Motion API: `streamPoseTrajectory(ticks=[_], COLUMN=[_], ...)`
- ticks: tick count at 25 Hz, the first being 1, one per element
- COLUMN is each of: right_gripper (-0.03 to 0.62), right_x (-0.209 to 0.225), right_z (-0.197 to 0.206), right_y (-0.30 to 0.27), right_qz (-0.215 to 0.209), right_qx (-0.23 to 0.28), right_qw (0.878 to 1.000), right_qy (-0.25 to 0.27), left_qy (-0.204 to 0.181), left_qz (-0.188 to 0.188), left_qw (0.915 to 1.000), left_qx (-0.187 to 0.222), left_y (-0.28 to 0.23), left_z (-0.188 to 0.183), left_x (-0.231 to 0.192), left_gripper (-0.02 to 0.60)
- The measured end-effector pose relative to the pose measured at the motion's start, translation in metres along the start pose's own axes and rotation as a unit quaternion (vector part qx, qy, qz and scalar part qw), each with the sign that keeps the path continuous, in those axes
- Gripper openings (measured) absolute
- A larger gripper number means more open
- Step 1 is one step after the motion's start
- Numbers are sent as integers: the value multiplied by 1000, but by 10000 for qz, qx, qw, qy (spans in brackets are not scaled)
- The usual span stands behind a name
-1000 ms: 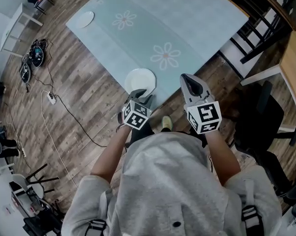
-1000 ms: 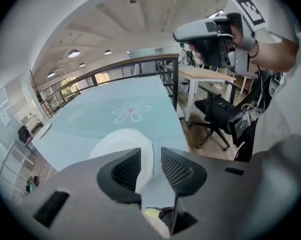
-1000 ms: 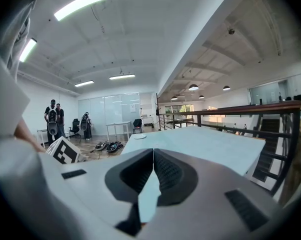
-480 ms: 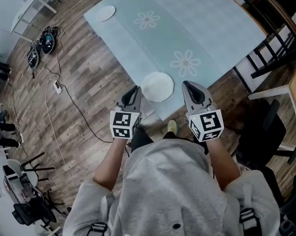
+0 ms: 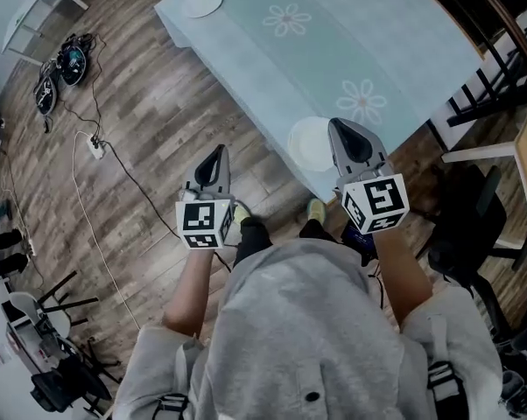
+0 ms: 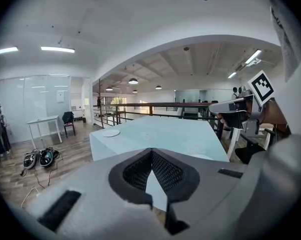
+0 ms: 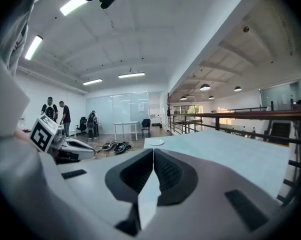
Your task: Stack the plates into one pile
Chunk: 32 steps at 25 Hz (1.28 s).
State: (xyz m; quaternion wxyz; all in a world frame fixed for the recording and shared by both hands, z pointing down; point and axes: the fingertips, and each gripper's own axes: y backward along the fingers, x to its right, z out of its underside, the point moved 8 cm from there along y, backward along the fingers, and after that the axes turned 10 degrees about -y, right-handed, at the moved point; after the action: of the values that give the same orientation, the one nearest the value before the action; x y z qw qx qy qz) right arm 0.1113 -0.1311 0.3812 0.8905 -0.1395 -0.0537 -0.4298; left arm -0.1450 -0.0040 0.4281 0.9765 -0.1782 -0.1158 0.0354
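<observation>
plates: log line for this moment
near plate: table edge | far plate: far corner | stacked: no | left tool: just closed, empty | right tool: shut, empty

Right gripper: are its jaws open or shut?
Shut and empty: the right gripper shows both pads touching along the tip, nothing between them.

A long table (image 5: 404,51) draped in a pale blue-green cloth printed with daisies stands on a wood-plank floor (image 5: 158,121). One white plate (image 5: 309,143) lies at the table's near edge, just left of the right gripper (image 5: 337,123). A second white plate (image 5: 201,3) lies at the far corner, well ahead of the left gripper (image 5: 218,150). A power strip (image 5: 94,147) lies on the floor off to that gripper's left.
</observation>
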Motion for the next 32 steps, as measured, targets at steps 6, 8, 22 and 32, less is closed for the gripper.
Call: streamPoseTrajectory(ticks=[6, 8, 22, 32], right_gripper=[26, 26, 26, 28], right_x=[-59, -80, -172, -164], right_z=[2, 6, -27, -34], right_y=[-39, -58, -139, -232], right_qz=[300, 324, -46, -320], right_qx=[-36, -72, 113, 129], right_qw=[9995, 9994, 9970, 9914], right_qy=[-108, 3, 762, 1260], left_qy=[22, -2, 230, 313], left_qz=[82, 64, -513, -936], left_qw=[9998, 9997, 9982, 9951], left_qx=[203, 227, 229, -2], left_y=[23, 31, 95, 81], left_z=[19, 28, 51, 73], left_x=[-69, -91, -196, -249], left_gripper=[20, 20, 20, 20])
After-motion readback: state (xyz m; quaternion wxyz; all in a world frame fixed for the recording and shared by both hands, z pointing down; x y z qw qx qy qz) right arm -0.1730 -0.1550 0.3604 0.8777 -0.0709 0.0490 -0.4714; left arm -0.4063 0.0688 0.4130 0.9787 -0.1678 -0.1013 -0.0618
